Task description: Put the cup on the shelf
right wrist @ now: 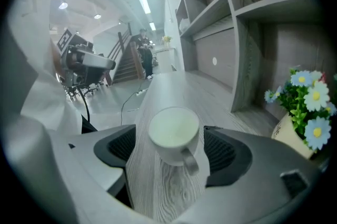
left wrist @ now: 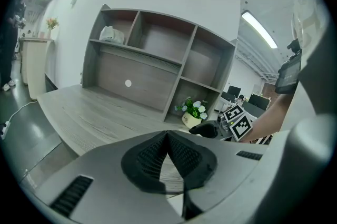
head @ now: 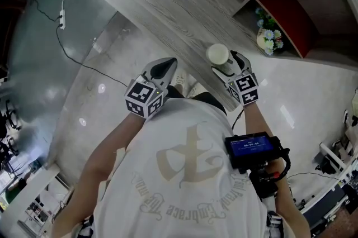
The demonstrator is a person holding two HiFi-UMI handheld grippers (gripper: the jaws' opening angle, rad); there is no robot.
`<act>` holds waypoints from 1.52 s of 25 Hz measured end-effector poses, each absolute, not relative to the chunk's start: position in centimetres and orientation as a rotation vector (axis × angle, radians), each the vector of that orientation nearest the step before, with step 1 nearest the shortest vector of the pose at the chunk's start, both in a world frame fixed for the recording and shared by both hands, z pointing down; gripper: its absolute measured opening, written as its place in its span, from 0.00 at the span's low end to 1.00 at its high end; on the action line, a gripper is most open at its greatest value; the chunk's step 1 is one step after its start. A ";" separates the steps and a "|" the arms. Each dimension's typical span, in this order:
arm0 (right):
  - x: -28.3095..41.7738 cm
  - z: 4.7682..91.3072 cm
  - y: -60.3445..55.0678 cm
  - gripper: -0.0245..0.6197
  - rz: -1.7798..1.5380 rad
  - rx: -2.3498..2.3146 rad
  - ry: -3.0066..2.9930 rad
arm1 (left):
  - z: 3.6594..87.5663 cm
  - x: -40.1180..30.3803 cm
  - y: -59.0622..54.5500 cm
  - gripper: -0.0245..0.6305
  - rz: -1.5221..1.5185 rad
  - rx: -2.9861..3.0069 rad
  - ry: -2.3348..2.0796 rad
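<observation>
A white cup [head: 217, 55] with a handle stands upright on the grey wood table [head: 168, 2], close to its near edge. My right gripper [head: 225, 63] is open around it. In the right gripper view the cup [right wrist: 174, 133] sits between the two dark pads [right wrist: 224, 152] with table showing on both sides, its handle towards the camera. My left gripper [head: 163, 68] hovers at the table's edge to the left, its jaws shut on nothing [left wrist: 167, 136]. The open shelf unit [left wrist: 158, 60] stands at the table's far side.
A pot of blue and white flowers [head: 268, 38] sits in the lowest shelf bay right of the cup [right wrist: 303, 112]. A white bag [left wrist: 111, 34] lies in an upper bay. A cable and power strip [head: 61, 19] run over the floor at the left.
</observation>
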State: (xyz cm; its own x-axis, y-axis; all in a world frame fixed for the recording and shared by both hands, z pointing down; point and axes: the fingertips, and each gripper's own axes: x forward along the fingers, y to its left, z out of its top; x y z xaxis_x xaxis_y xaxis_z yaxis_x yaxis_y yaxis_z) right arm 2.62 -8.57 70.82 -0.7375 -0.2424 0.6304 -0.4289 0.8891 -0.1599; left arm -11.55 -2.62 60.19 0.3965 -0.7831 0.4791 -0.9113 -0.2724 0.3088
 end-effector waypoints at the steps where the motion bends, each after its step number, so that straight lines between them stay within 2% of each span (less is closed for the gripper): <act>1: 2.6 71.2 -8.8 0.68 0.385 0.471 -2.420 | 60.3 -11.7 -2.7 0.04 0.314 2.118 -1.447; 12: 2.0 75.7 -10.9 0.70 0.312 0.321 -2.349 | 61.7 -12.9 -4.5 0.04 0.314 2.084 -1.490; 38: 0.6 75.0 -10.2 0.68 0.286 0.293 -2.391 | 60.9 -13.6 -2.6 0.04 0.336 2.038 -1.541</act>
State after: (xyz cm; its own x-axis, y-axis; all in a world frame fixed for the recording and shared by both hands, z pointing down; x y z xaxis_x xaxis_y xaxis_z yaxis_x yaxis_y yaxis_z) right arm 0.60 -10.16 74.98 -0.7290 -0.1316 0.6718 -0.2864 0.9500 -0.1248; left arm -13.57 -2.58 60.92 0.3086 -0.8027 0.5102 -0.9423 -0.1848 0.2793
